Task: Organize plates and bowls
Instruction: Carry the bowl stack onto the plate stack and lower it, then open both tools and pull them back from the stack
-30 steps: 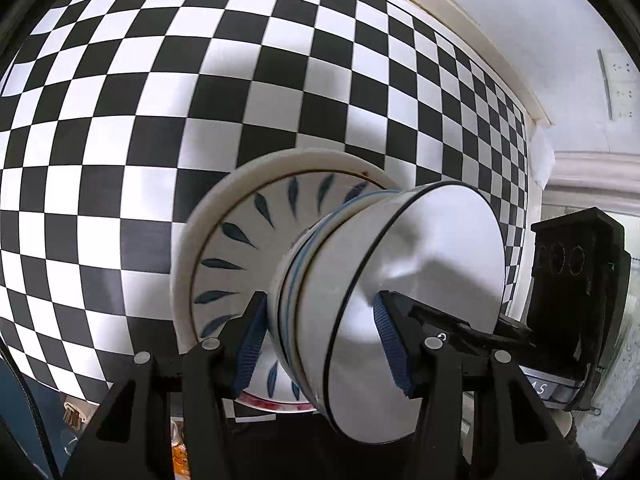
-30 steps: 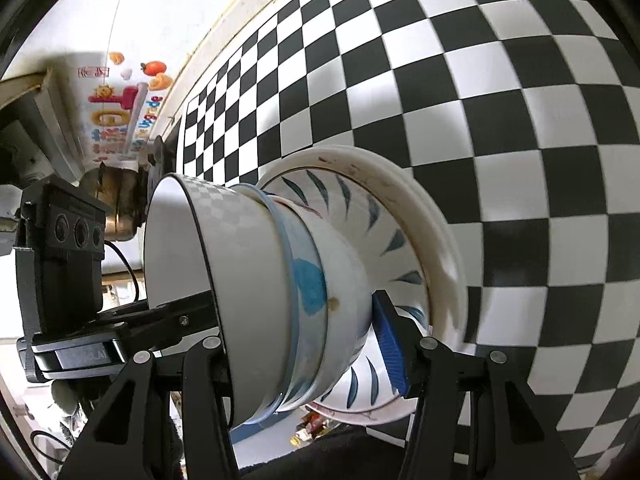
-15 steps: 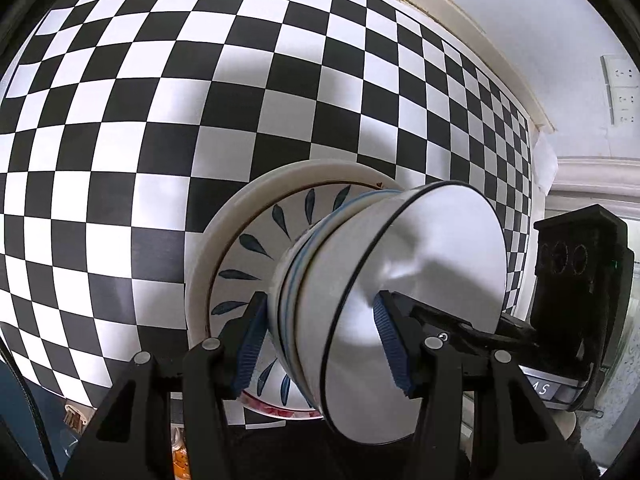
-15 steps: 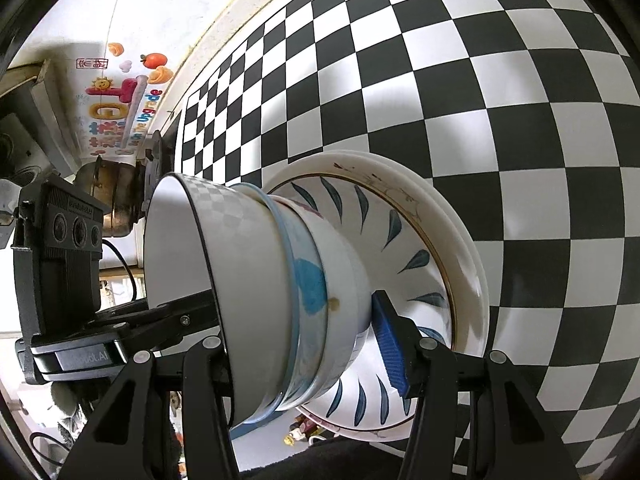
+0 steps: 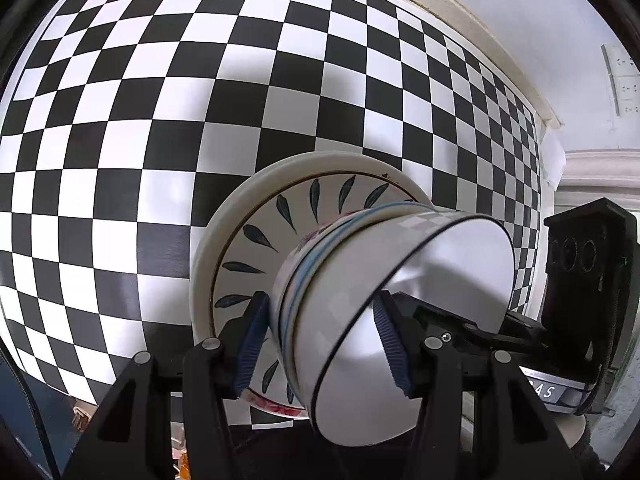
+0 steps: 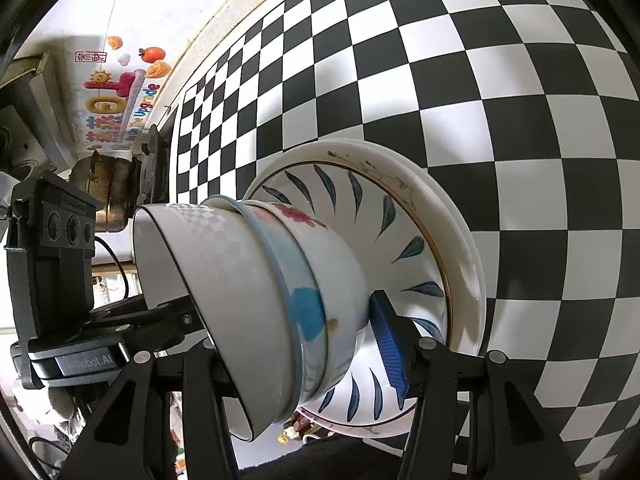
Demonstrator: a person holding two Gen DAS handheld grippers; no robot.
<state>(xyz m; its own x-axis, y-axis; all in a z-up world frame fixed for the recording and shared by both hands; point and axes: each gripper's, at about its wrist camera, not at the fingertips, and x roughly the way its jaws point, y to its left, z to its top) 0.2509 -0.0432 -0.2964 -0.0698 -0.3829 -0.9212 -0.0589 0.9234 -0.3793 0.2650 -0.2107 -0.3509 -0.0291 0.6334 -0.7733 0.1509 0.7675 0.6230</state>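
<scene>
A stack of nested bowls sits on a stack of white plates with blue leaf marks, over a black-and-white checkered table. My left gripper is shut across the bowl stack, one blue pad against the bowl bases, the other inside the top white black-rimmed bowl. My right gripper grips the same bowl stack from the opposite side, above the plates; its right pad presses the lowest bowl, its left finger is hidden inside the top bowl.
The table's far edge meets a white wall with a socket. A brass pot and a colourful sticker lie off the table's left end. Each gripper's black body shows in the other's view.
Both grippers have shifted with the bowl stack; the bowls and plates sit further right and lower in the left view, more plate rim showing. Grips unchanged.
</scene>
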